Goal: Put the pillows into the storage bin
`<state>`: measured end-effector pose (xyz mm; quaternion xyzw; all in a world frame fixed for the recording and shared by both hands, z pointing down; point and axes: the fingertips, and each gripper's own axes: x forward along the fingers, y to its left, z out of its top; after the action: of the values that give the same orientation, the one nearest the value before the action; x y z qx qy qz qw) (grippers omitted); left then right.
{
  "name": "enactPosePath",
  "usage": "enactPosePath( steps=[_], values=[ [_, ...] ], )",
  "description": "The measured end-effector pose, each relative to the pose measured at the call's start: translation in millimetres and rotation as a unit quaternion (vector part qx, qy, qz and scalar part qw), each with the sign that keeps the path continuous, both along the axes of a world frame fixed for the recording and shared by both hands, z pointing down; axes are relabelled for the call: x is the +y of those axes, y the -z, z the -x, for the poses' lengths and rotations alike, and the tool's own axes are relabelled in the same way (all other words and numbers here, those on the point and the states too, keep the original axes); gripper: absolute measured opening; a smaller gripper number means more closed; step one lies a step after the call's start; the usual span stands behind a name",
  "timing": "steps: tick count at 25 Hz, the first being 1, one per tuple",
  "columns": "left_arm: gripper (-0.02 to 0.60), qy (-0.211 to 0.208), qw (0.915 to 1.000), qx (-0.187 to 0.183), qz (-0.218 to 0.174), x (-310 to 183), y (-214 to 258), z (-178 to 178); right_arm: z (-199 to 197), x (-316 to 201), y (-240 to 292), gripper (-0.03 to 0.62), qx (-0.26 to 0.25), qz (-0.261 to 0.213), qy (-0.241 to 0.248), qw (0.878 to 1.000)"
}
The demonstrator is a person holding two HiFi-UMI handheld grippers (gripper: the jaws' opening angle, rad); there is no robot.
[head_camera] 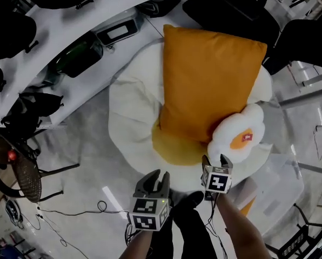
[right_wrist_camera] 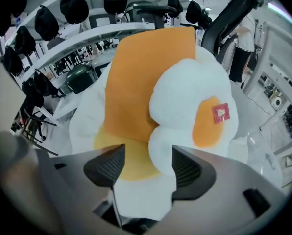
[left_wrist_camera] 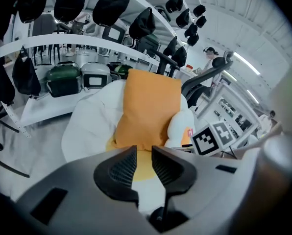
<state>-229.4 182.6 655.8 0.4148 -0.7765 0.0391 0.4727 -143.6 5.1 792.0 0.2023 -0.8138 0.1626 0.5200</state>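
Pinching only fluff is risked if the wide-apart right hand-held gripper is closed short of the egg pillow just ahead; the left hand-held gripper stands narrowly apart, empty.

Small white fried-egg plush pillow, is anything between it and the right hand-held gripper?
Nothing visible does. The small white fried-egg plush pillow lies straight ahead of the open right hand-held gripper, with the orange rectangular fabric pillow behind it.

Open floor was left between the large egg cushion and the white desk. The cushion's top was taken up by the orange pillow and the small egg pillow; the clear bin was set at right.
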Motion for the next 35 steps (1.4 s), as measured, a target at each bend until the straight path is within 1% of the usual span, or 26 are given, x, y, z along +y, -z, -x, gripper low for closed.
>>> enactPosePath(
  steps=[4, 8, 13, 15, 16, 18, 23, 27, 29, 35],
  values=[
    [0.071, 0.009, 0.9999, 0.013, 0.001, 12, -20, 11, 3, -6, -28, 0.316, 0.046, -0.021, -0.007, 0.999],
    [0.071, 0.014, 0.9996, 0.025, 0.001, 21, -34, 22, 9, -17, -46, 0.351, 0.084, -0.056, -0.018, 0.995],
    [0.071, 0.019, 0.9993, 0.034, 0.0, 28, -52, 39, 18, -27, -68, 0.351, 0.12, -0.067, -0.052, 0.989],
    [0.071, 0.022, 0.9991, 0.036, 0.002, 31, -56, 44, 16, -30, -72, 0.348, 0.138, -0.081, -0.061, 0.985],
    [0.071, 0.024, 0.999, 0.038, 0.003, 31, -58, 46, 13, -32, -73, 0.333, 0.148, -0.089, -0.063, 0.983],
    [0.071, 0.024, 0.999, 0.039, 0.004, 30, -60, 50, 7, -39, -72, 0.23, 0.163, -0.103, -0.062, 0.979],
    [0.071, 0.015, 0.9991, 0.04, 0.002, 27, -60, 54, 3, -39, -66, 0.17, 0.166, -0.101, -0.048, 0.98],
    [0.071, 0.004, 0.999, 0.045, -0.003, 19, -54, 49, -5, -33, -53, 0.12, 0.152, -0.096, -0.055, 0.982],
    [0.07, -0.006, 0.9989, 0.047, -0.006, 15, -49, 45, -11, -28, -46, 0.109, 0.142, -0.087, -0.055, 0.984],
    [0.069, -0.033, 0.9981, 0.05, -0.015, -3, -33, 29, -34, -18, -22, 0.089, 0.125, -0.068, -0.033, 0.989]
  ],
)
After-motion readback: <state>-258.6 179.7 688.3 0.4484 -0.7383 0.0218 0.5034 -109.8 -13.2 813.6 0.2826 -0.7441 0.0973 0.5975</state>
